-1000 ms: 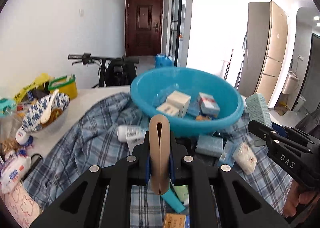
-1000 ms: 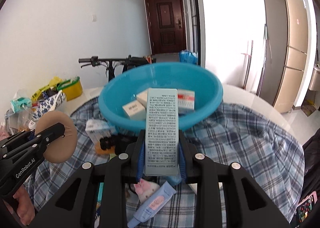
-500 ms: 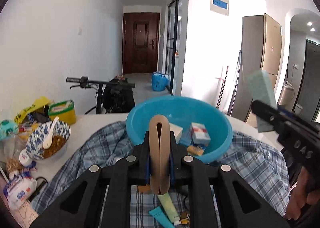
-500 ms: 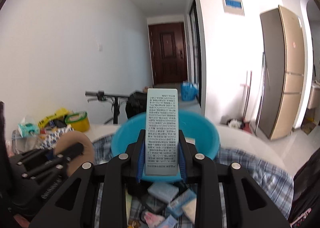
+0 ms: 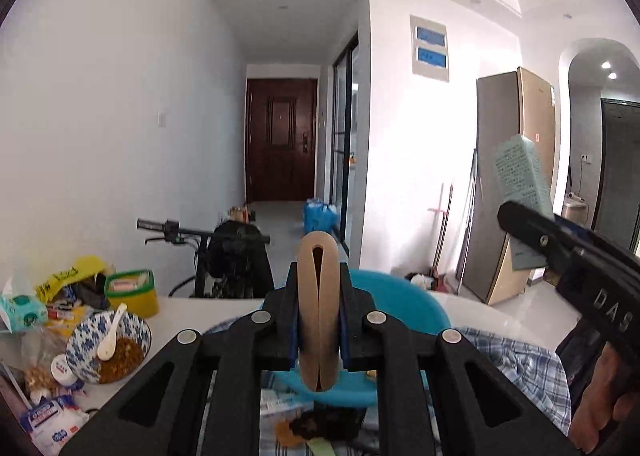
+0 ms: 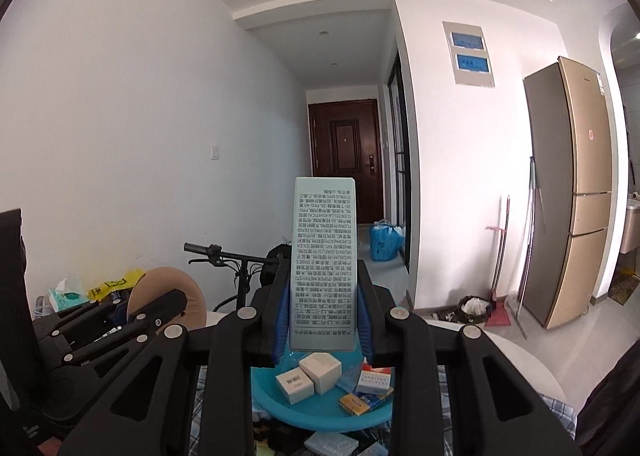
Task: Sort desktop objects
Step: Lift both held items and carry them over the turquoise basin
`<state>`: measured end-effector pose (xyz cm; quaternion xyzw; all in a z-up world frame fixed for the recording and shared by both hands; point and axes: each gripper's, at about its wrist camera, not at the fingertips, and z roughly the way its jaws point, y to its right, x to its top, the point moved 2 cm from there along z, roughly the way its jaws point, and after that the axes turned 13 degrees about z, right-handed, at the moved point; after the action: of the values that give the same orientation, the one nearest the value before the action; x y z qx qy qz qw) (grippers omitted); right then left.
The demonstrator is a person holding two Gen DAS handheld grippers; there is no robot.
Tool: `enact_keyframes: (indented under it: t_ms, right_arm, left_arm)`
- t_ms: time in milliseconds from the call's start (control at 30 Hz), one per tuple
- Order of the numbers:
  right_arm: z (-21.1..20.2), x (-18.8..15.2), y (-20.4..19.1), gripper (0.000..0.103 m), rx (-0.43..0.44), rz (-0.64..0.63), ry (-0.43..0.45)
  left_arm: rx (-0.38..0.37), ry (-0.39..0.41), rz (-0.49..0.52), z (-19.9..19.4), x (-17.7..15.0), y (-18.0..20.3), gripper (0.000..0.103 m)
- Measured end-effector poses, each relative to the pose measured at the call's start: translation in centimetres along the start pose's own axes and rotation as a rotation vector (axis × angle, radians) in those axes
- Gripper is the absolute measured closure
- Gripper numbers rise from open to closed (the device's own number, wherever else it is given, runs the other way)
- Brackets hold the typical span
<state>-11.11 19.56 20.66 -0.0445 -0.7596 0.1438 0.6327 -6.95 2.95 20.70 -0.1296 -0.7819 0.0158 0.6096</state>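
Left gripper (image 5: 319, 320) is clamped tight on a tan puff (image 5: 319, 310), seen edge-on with its slit vertical; from the right wrist view it reads as a round tan disc (image 6: 166, 298) at 9 o'clock. Right gripper (image 6: 322, 308) is closed on a pale green box (image 6: 323, 264), held upright, back panel facing the camera with dense upside-down print. Only fragments are legible: "CENTELLA ASIATICA", "PIPER METHYSTI…". In the left view that box (image 5: 518, 175) sits at 3 o'clock, and the right gripper's body there reads "DAS".

Blue basin (image 6: 320, 414) is low at 6 o'clock, behind the fingers. It holds two white boxes (image 6: 308, 376), a red-and-white box (image 6: 374, 380) and a yellow-blue pack (image 6: 358, 404); their labels are too small to read. The basin rests on a plaid cloth (image 5: 516, 360).

At 8 o'clock in the left view: a blue-patterned bowl (image 5: 86, 336) with a white spoon (image 5: 110, 334), and a yellow tub (image 5: 132, 292) with a green lid. A packet (image 5: 48, 422) at 7 o'clock carries blue lettering, probably a brand, but it is blurred.
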Motion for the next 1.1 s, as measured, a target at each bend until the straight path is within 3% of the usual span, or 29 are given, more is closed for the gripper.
enact_keyframes:
  t_ms: [533,833,1100]
  right_arm:
    - [1.3,2.5,0.2,0.076,0.031,0.006,0.062]
    - [2.4,3.6,0.9,0.076,0.019,0.000,0.115]
    - [3.8,3.4,2.0,0.076,0.025,0.037,0.110]
  left_arm:
    - [-0.009,0.144,0.031,0.5,4.4,1.3,0.089]
    - [-0.004,0.196,0.045,2.4,5.0,1.8,0.088]
    - [-0.002,0.202,0.018,4.1,4.6,0.8,0.089]
